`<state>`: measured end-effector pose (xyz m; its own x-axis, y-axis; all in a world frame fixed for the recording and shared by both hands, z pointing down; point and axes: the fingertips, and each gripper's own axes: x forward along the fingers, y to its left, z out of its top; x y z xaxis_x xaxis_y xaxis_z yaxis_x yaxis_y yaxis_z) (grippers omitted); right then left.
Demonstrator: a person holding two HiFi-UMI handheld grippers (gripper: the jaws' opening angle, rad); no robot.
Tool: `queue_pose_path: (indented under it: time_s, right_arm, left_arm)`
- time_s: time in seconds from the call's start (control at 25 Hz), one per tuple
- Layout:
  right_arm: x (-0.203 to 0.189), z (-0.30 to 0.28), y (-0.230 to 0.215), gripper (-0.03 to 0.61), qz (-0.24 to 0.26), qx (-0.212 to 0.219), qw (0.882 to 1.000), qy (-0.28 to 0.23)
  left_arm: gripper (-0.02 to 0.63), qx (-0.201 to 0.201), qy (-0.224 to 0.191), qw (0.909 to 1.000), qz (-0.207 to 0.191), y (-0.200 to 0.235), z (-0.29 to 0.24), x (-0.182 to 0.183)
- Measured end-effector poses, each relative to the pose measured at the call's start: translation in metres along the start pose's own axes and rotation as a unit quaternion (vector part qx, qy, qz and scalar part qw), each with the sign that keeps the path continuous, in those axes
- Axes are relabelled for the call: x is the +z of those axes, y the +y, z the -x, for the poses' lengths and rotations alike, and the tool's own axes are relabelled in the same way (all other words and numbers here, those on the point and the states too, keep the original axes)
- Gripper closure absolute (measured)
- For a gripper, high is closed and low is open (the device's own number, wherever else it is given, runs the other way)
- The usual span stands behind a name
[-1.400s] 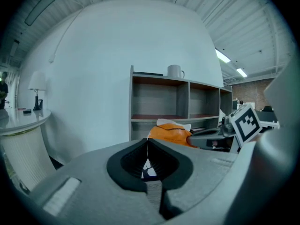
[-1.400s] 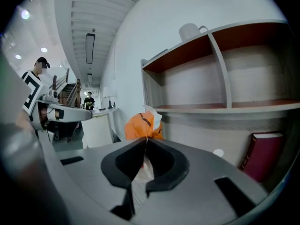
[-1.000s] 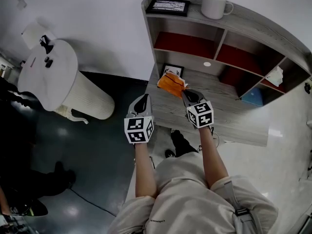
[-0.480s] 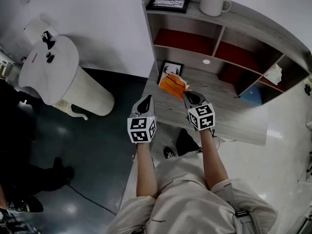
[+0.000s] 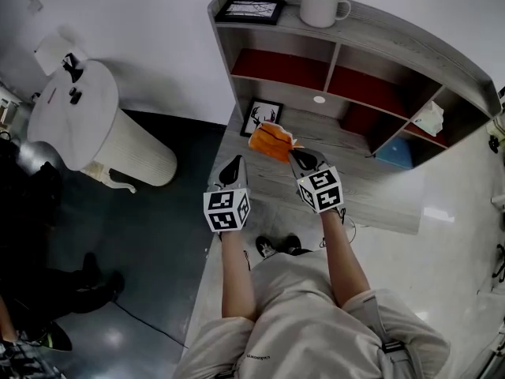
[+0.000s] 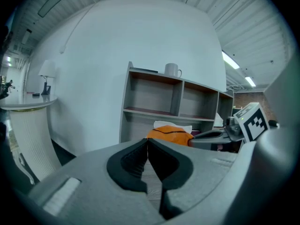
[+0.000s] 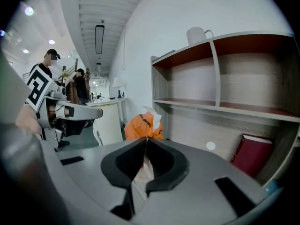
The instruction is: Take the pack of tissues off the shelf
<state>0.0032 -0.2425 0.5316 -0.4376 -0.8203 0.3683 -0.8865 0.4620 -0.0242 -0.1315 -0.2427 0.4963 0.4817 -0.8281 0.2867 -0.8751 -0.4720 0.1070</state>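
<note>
Head view: my right gripper (image 5: pixel 295 156) has the orange pack of tissues (image 5: pixel 268 140) at its tips, out in front of the shelf (image 5: pixel 379 20) and over the tabletop (image 5: pixel 379 192), just beside a small framed picture (image 5: pixel 261 117); my left gripper (image 5: pixel 233 164) hangs alongside, apart from the pack

Left gripper view: jaws pressed together, nothing between them — the pack shows beyond them

Right gripper view: jaws closed on a thin edge of the pack, its orange bulk just past the tips
</note>
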Motion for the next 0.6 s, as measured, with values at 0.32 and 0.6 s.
queue_pose_path:
  time_s: [0.32, 0.6]
  right_arm:
    - [-0.03, 0.021, -0.014, 0.554, -0.03, 0.011, 0.999, -0.017]
    - [-0.041, 0.023, -0.006, 0.555, -0.048, 0.026, 0.998, -0.017]
  left_arm:
    - [0.604, -0.005, 0.015, 0.9993, -0.033, -0.033, 0.01, -0.024]
    - [0.604, 0.005, 0.007, 0.9987, -0.05, -0.034, 0.022, -0.015]
